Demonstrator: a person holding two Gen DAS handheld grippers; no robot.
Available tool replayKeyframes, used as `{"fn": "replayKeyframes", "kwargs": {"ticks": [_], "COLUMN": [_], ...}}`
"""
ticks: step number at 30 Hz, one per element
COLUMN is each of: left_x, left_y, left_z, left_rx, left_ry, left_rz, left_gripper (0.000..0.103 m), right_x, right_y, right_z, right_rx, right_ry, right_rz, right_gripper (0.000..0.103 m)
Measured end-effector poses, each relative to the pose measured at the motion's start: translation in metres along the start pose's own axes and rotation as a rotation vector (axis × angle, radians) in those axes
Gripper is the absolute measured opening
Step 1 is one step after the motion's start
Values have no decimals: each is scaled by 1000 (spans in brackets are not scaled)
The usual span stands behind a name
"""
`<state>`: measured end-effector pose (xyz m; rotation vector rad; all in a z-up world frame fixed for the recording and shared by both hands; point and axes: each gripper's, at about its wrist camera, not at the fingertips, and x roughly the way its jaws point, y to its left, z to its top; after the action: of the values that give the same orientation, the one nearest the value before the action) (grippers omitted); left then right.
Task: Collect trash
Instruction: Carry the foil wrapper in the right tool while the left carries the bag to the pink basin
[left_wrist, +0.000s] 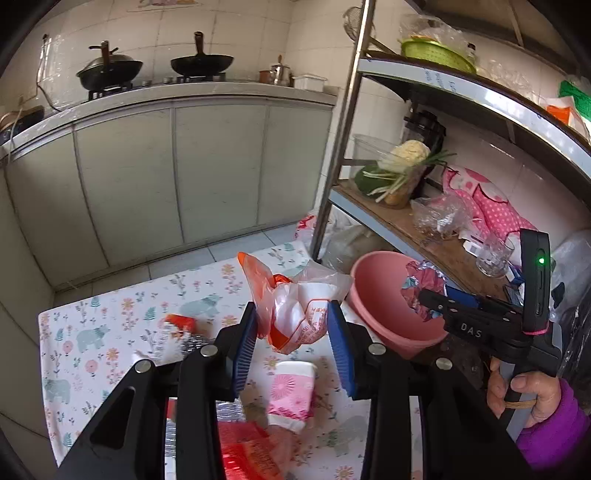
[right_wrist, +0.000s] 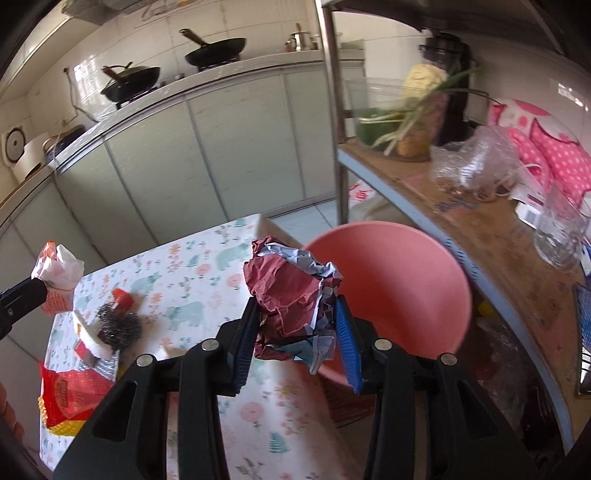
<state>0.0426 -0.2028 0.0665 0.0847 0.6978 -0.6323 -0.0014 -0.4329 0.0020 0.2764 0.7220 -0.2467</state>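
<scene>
My left gripper (left_wrist: 293, 325) is shut on a crumpled orange-and-white plastic bag (left_wrist: 295, 310), held above the flowered tablecloth (left_wrist: 110, 325). My right gripper (right_wrist: 295, 325) is shut on a crumpled dark-red and white paper wad (right_wrist: 288, 299), just left of the pink basin (right_wrist: 399, 280). In the left wrist view the right gripper (left_wrist: 424, 299) holds that paper wad (left_wrist: 421, 280) over the pink basin (left_wrist: 384, 321) rim, gripped by a person's hand (left_wrist: 524, 395) in a purple sleeve. The right wrist view shows the left gripper's bag (right_wrist: 55, 273) at far left.
On the table lie a pink-and-white carton (left_wrist: 291, 395), a red mesh bag (right_wrist: 62, 398), a steel scourer (right_wrist: 118, 325) and a small red wrapper (right_wrist: 123, 299). A metal shelf rack (right_wrist: 461, 221) with a glass (right_wrist: 557, 236), vegetables and bags stands right of the basin. Cabinets and a stove stand behind.
</scene>
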Motion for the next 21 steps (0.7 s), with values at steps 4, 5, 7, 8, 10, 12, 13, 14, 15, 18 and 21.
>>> {"fn": "replayKeyframes", "kwargs": {"ticks": [4, 5, 7, 8, 10, 12, 13, 14, 15, 18, 21], "left_x": [24, 31, 46, 54, 71, 87, 94, 100, 107, 125, 143], "left_y": [-37, -44, -58, -65, -76, -85, -89, -92, -96, -104, -114], "left_z": [4, 6, 9, 10, 12, 13, 14, 14, 14, 16, 18], "left_rx": [45, 50, 56, 60, 69, 77, 81, 86, 91, 95, 103], "left_ry": [22, 23, 35, 43, 62, 80, 89, 95, 102, 117, 130], "left_rz": [-52, -67, -88, -94, -104, -110, -115, -116, -116, -127, -128], "left_gripper": [37, 37, 37, 37, 37, 37, 38, 37, 38, 38, 38], "right_x": [-1, -1, -1, 0, 1, 5, 6, 8, 10, 18, 23], "right_y": [-21, -27, -36, -40, -49, -57, -60, -62, -65, -71, -75], "right_z": [-2, -3, -4, -4, -5, -6, -6, -6, -6, -6, -5], "right_rx": [31, 38, 46, 52, 67, 80, 84, 89, 93, 97, 101], "right_ry": [4, 5, 6, 8, 13, 18, 21, 24, 27, 32, 35], "right_rz": [-29, -34, -46, -53, -65, -77, -81, -85, -90, -110, -124], "right_gripper": [42, 42, 42, 42, 42, 42, 42, 42, 42, 42, 42]}}
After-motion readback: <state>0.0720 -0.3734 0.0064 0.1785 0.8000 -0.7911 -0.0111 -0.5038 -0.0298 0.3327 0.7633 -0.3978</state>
